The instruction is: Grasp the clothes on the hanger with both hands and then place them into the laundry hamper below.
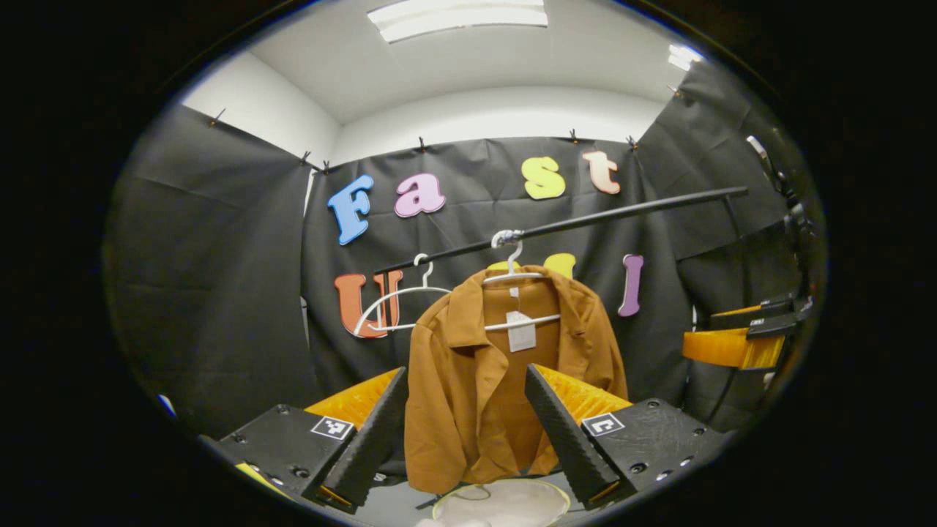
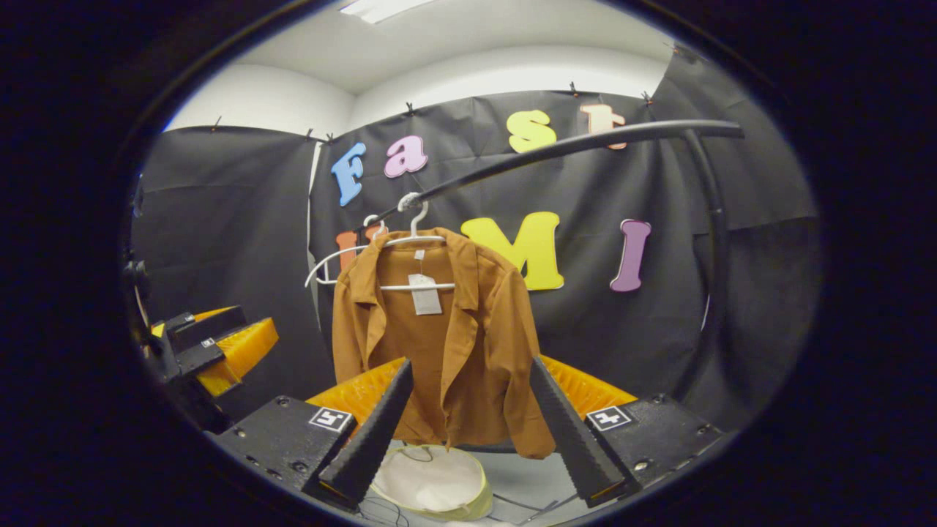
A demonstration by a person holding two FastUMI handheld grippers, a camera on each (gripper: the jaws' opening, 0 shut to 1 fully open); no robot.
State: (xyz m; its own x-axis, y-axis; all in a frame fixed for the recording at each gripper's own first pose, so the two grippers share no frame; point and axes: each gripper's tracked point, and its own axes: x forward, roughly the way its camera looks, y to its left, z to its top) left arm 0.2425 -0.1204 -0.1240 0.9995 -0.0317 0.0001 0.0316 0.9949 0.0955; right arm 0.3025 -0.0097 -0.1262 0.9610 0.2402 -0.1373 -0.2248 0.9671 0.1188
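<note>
We hold both tools short of the garment, nothing grasped yet. The left hand-held gripper (image 1: 472,446) has its fingers spread wide, and the right hand-held gripper (image 2: 472,446) is spread the same way; neither touches cloth. The brown shirt (image 1: 505,366) hangs open-fronted on a white hanger (image 1: 512,282) hooked over the black rail (image 1: 585,219), with a paper tag (image 1: 521,331) at the collar. An empty white hanger (image 1: 395,300) sits just beside it on the same rail. The laundry hamper (image 2: 432,483) stands on the floor below the shirt's hem, its pale rim showing between our right fingers.

Our judgement on risks: if we pinch only one thin layer of the front placket, the cloth may slip out when we pull. If we pull downward without freeing the shoulders, the hanger may come off the rail with the shirt, or knock the empty hanger loose. Uneven grips on the two sides could leave one sleeve draped over the hamper's rim instead of inside it.
</note>
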